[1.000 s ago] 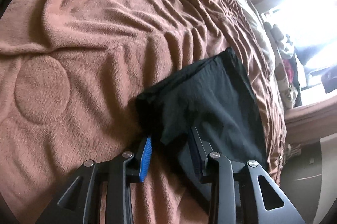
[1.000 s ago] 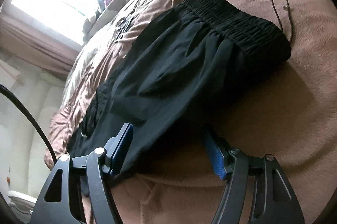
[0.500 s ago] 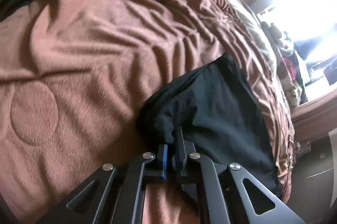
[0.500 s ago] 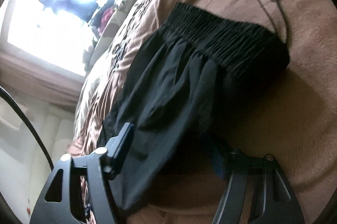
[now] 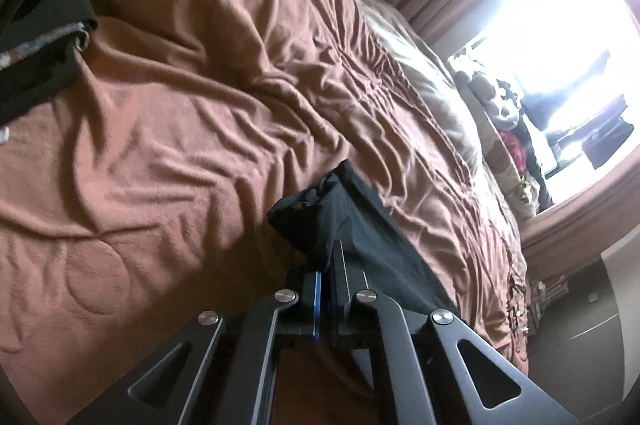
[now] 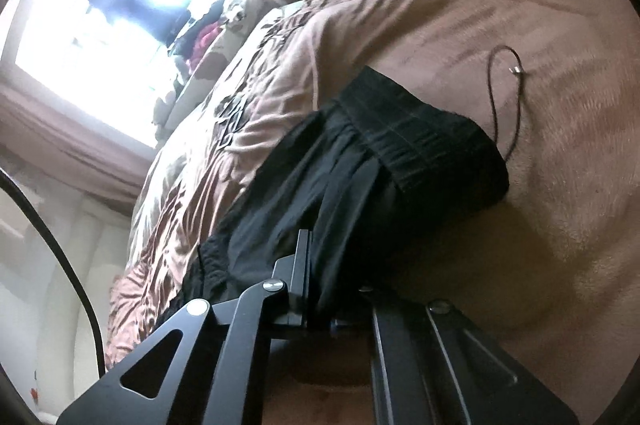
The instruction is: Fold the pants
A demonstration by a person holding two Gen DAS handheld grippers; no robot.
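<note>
Right wrist view: right gripper (image 6: 316, 265) clamps the pants (image 6: 320, 177), hiding its far finger; left gripper (image 5: 326, 257) pinches their hem.

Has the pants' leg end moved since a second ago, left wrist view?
Yes. The pants, pinched in the left gripper, have lifted and bunched up off the brown blanket.

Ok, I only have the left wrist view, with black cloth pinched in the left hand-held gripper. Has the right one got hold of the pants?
Observer: Yes, the right hand-held gripper is shut on the pants, on a fold of cloth below the waistband.
Operator: Anything loose near that end?
Observer: A thin cord loops on the blanket beside the waistband, its metal tip showing.
</note>
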